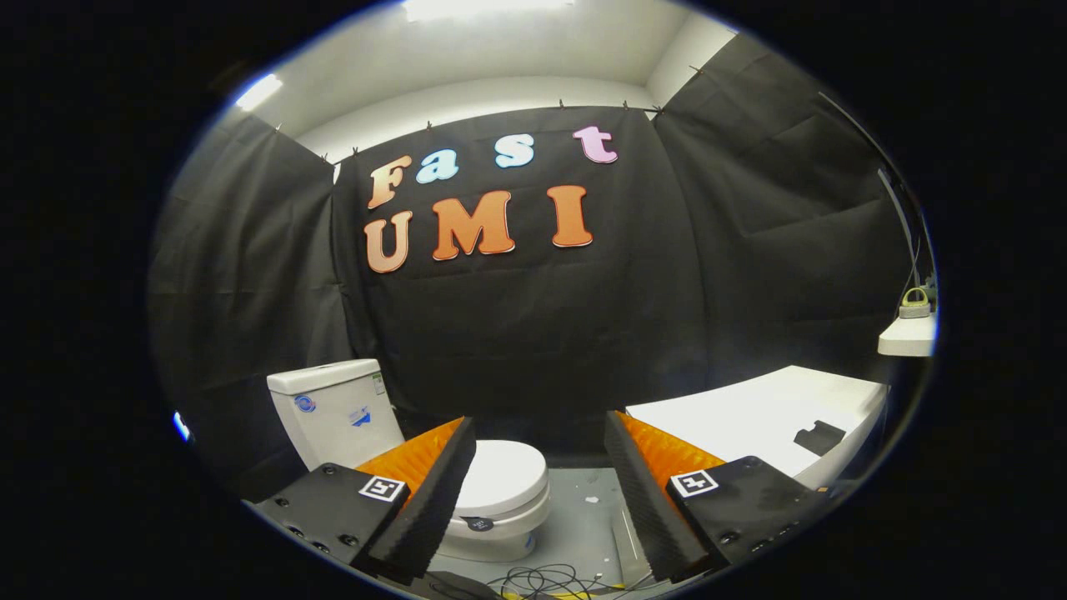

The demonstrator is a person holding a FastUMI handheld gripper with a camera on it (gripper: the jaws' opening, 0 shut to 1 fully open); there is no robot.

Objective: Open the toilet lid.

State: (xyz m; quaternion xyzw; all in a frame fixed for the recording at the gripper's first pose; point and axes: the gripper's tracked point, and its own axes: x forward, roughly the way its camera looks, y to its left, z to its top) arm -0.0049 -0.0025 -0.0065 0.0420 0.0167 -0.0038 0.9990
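Grey floor (583,517), closed toilet lid (504,475), claw (540,492) spread apart

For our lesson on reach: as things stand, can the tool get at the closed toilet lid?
Probably yes. The tool is open and the lid lies down just beyond its fingers, partly behind the left one, with only bare floor between.

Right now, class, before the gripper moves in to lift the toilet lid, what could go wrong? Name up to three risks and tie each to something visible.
1. The lid lies flat and closed, and the open gripper sits well short of it, its left finger partly hiding it, so the fingers may miss the front lip.
2. The lid looks smooth and could slip from the pads.
3. Loose cables lie on the floor just below the fingers and might snag.
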